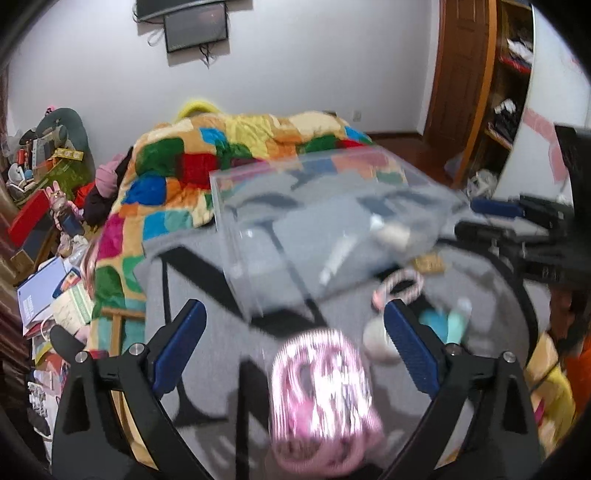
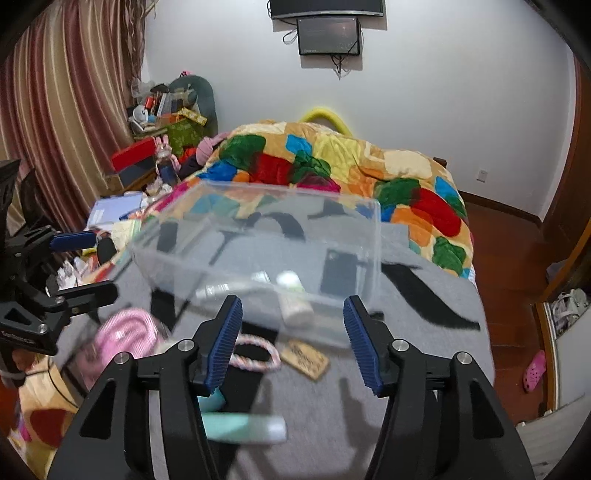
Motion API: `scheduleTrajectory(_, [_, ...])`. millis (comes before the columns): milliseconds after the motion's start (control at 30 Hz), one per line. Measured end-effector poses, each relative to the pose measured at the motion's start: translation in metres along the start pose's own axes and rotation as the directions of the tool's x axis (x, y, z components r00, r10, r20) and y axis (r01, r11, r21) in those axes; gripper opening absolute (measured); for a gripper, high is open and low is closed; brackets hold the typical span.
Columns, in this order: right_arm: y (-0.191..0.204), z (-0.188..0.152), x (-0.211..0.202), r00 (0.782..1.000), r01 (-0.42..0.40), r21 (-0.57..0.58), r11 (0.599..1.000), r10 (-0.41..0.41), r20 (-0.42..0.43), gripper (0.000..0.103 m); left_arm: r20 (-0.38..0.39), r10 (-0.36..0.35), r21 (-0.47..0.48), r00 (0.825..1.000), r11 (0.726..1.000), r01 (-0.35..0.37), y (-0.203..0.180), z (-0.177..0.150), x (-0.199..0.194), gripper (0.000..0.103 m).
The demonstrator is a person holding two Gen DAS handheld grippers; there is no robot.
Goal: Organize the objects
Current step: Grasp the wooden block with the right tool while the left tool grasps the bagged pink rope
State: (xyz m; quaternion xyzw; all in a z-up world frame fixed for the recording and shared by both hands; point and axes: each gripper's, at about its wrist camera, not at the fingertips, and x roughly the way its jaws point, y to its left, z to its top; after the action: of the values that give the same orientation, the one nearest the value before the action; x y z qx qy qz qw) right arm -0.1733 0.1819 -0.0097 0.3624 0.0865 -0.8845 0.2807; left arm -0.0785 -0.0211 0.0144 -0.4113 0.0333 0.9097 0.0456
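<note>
Between both grippers' wide, empty jaws, clear box (image 2: 258, 258) fronts pink coil (image 1: 321, 398).

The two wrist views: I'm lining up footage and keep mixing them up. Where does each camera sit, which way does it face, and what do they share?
Left wrist: rides the left tongs, open, facing across the grey blanket toward the clear box; a blurred pink item lies just ahead; the right tongs show at its right edge.
Right wrist: rides the right tongs, open, facing the clear box; the left tongs show at its left edge.
Shared: box, patchwork quilt, wall screen, pink-white rope ring.
</note>
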Motion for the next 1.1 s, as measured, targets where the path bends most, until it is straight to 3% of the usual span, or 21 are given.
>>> scheduleTrajectory(233, [-0.011,-0.032,0.037,0.992,0.01,-0.023,1.0,-0.013,-0.126,0.054,-0.098,-0.03,0.024,0.995,0.999,0.033,-0.012,-0.043,0.017,0.099])
scheduleTrajectory(467, [-0.012,-0.033,0.066,0.983,0.027,-0.042,0.999,-0.034,-0.182,0.054,-0.164,-0.043,-0.004,0.986,0.999,0.043,-0.013,-0.059,0.039,0.099])
scheduleTrajectory(533, [-0.012,-0.035,0.071,0.981,0.009,-0.04,0.999,-0.017,-0.193,0.05,-0.173,-0.049,-0.026,0.984,0.999,0.046,-0.01,-0.061,0.048,0.099])
scheduleTrajectory(633, [-0.011,-0.04,0.069,0.982,-0.01,-0.037,0.999,0.002,-0.189,0.037,-0.126,-0.036,-0.042,0.991,0.999,0.031,-0.009,-0.06,0.049,0.099])
scheduleTrajectory(700, [-0.01,-0.043,0.066,0.983,-0.006,-0.042,0.999,-0.002,-0.186,0.029,-0.101,-0.034,-0.06,0.994,0.998,0.028,-0.008,-0.06,0.048,0.088])
scheduleTrajectory(800, [-0.01,-0.049,0.058,0.984,-0.014,-0.035,0.999,0.008,-0.176,0.026,-0.069,-0.032,-0.068,0.997,0.997,0.027,-0.007,-0.061,0.043,0.067])
scheduleTrajectory(1100, [-0.001,-0.058,0.016,0.996,-0.035,-0.016,0.999,0.034,-0.08,0.025,-0.014,-0.026,-0.098,1.0,0.995,0.024,0.001,-0.067,0.016,0.059])
